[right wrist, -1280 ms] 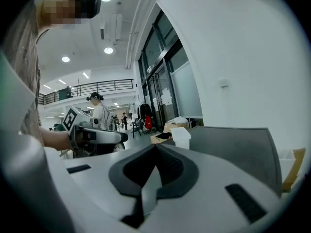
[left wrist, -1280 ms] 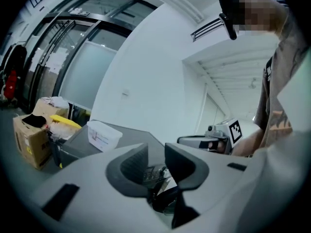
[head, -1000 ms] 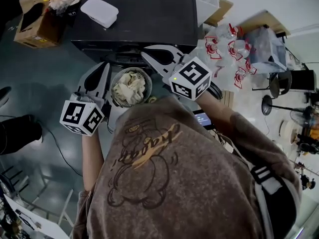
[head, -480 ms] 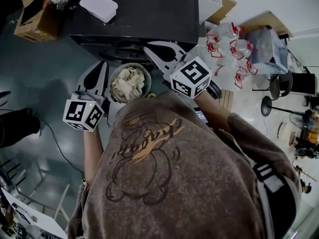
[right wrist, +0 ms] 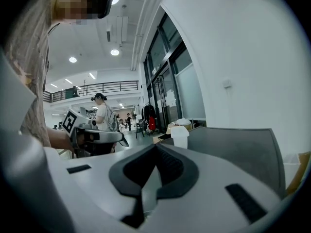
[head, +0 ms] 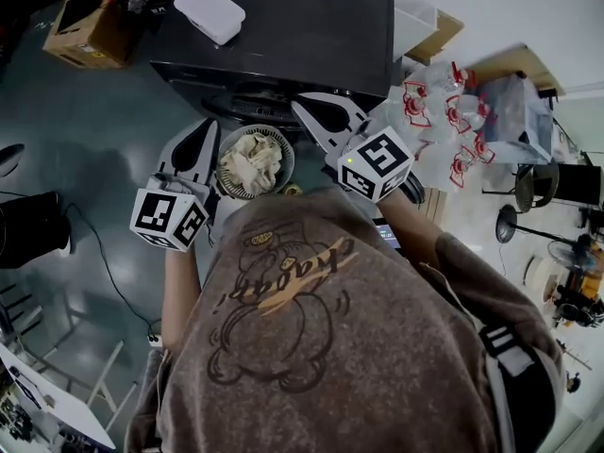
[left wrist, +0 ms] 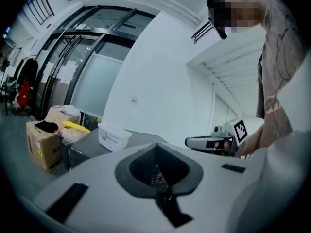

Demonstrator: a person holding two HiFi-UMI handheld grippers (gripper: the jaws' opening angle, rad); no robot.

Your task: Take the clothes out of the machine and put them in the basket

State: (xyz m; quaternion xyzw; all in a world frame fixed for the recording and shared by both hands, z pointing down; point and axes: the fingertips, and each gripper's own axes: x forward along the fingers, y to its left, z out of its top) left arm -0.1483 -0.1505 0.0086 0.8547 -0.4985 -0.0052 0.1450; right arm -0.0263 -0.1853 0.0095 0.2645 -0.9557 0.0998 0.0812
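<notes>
Both grippers held out level in front of me, over the floor before the machine [head: 302, 26]. My left gripper [head: 207, 126]: jaws clenched, tips together, nothing between them. My right gripper [head: 302, 104]: jaws likewise pressed together and empty, tips close to the machine's front edge. The basket [head: 286, 157], round and ribbed, stands on the floor just in front of the machine, between the two grippers, nearer my left one. The clothes [head: 247, 166] lie inside it, a pale crumpled heap filling the basket up to about its rim. Neither gripper touches basket or clothes. White lidded box [head: 209, 12] sits near the left edge of the machine's dark top. Cardboard box [head: 90, 31] on the floor off the machine's left side. Cluster of clear bottles [head: 453, 111] with red caps on the floor to its right.
</notes>
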